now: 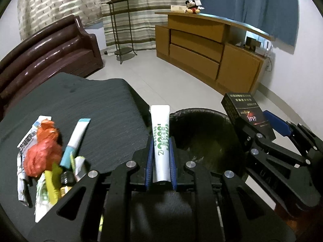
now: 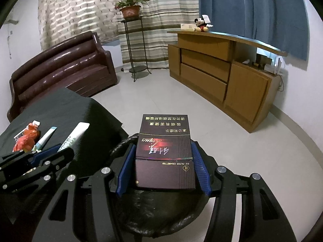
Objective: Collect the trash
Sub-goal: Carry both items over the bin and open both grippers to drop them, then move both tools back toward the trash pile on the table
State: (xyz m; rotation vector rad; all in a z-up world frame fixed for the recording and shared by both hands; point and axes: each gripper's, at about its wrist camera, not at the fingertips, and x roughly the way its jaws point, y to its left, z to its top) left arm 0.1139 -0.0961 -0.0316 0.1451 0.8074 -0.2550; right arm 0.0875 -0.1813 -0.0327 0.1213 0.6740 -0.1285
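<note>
Trash rides in both grippers: the left gripper [image 1: 160, 157] has its jaws clamped on a white tube [image 1: 160, 139], and the right gripper [image 2: 162, 169] pinches a dark cigarette pack [image 2: 164, 151]. Both hang over the black-lined bin [image 1: 201, 141], the tube at its 9 o'clock rim. Judged best: carry the tube further inward before letting go, so it clears the rim. More wrappers [image 1: 43, 153] wait on the dark tabletop [image 1: 80, 104].

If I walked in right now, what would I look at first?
Probably the white tube clamped upright in the left hand-held gripper, and the dark cigarette box gripped by the right hand-held gripper above the black trash bin. Colourful wrappers lie heaped on the dark table at left.
</note>
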